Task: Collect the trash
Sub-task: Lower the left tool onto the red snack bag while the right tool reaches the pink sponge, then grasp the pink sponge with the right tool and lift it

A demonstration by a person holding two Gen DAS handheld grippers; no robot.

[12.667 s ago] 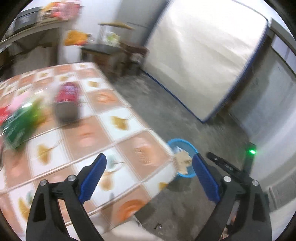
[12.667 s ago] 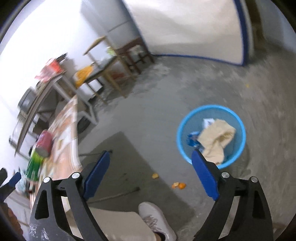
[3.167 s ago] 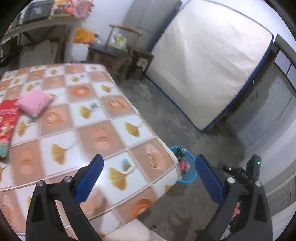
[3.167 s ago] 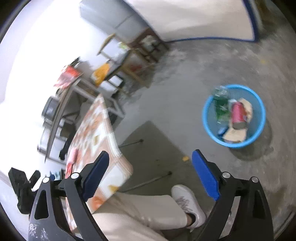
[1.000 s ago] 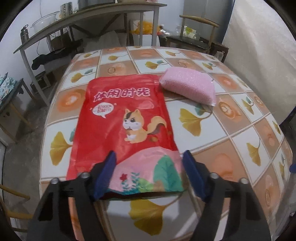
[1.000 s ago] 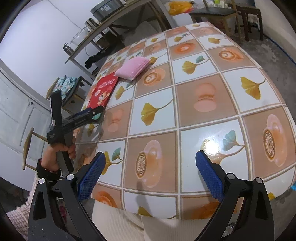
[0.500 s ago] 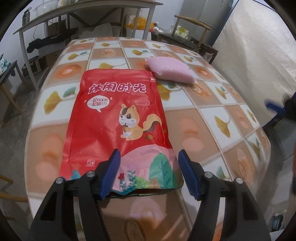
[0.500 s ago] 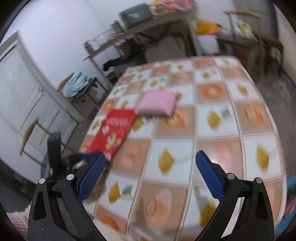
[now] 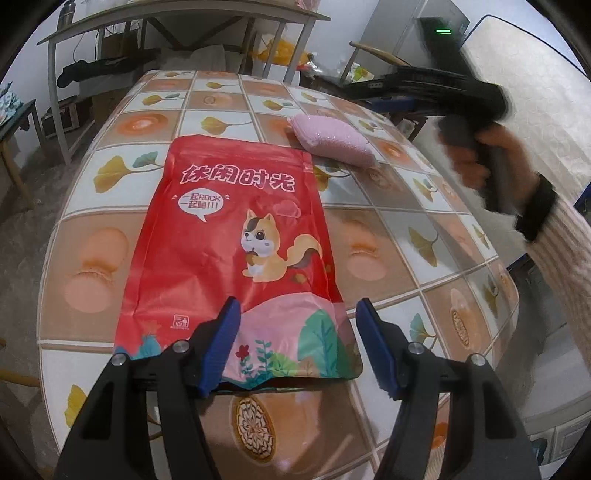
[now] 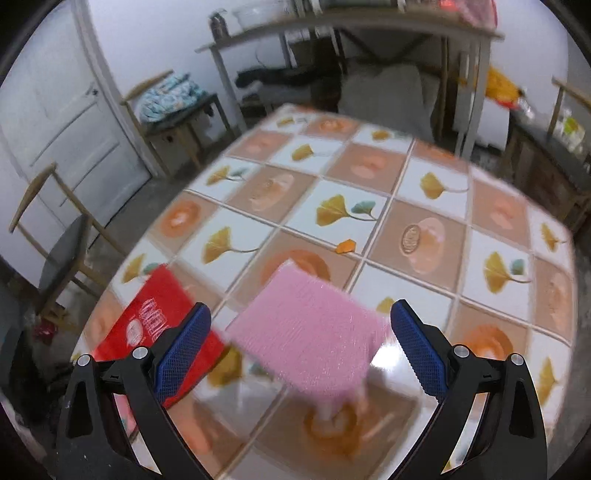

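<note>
A flat red snack bag with a squirrel picture [image 9: 236, 240] lies on the tiled table [image 9: 388, 229]. My left gripper [image 9: 297, 349] is open, its blue pads on either side of the bag's near edge. A pink sponge pad [image 9: 332, 142] lies beyond the bag. In the right wrist view the pink pad [image 10: 306, 339] sits just ahead between the open fingers of my right gripper [image 10: 299, 350], with the red bag [image 10: 155, 321] to its left. The right gripper's body and the hand holding it [image 9: 476, 147] show above the table's right side.
A small orange scrap [image 10: 345, 246] lies on the table beyond the pink pad. Chairs [image 10: 55, 236] stand by the table's left side, and a metal shelf table [image 10: 351, 33] and a white door [image 10: 55, 122] are behind. A white mattress [image 9: 535, 74] leans at the right.
My left gripper has narrowed and come closer over the red bag's near edge. My right gripper has swung in over the table and come down close to the pink pad.
</note>
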